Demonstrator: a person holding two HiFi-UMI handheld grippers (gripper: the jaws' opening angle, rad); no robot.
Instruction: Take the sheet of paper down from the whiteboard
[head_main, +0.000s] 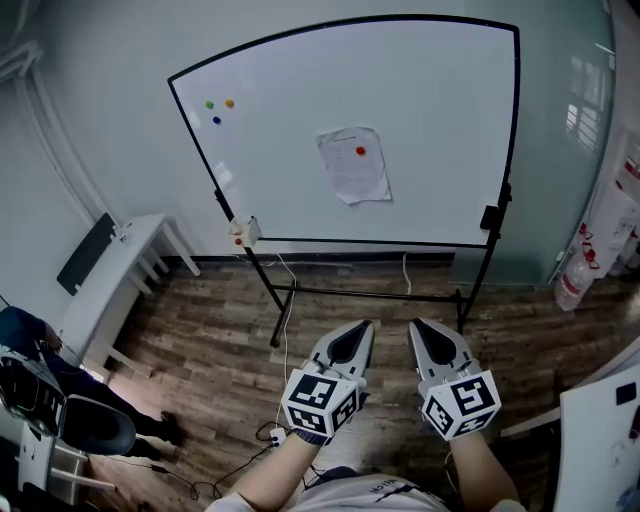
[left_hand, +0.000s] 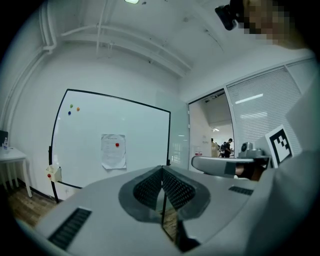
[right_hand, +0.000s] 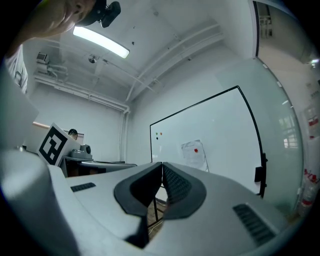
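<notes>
A white sheet of paper (head_main: 353, 164) hangs on the whiteboard (head_main: 420, 80), pinned by a red magnet (head_main: 361, 151). The sheet (left_hand: 113, 150) also shows in the left gripper view, and the same sheet (right_hand: 195, 154) in the right gripper view. Both grippers are held side by side well short of the board, pointing toward it. My left gripper (head_main: 363, 325) is shut with nothing between its jaws. My right gripper (head_main: 418, 325) is shut too, also empty. The right gripper (left_hand: 200, 162) appears at the right of the left gripper view.
Three small magnets (head_main: 218, 107) sit at the board's upper left. An eraser holder (head_main: 243, 231) hangs on the board's left leg. A white bench (head_main: 110, 285) stands left, a chair (head_main: 95, 425) at lower left, cables (head_main: 265, 440) on the wooden floor.
</notes>
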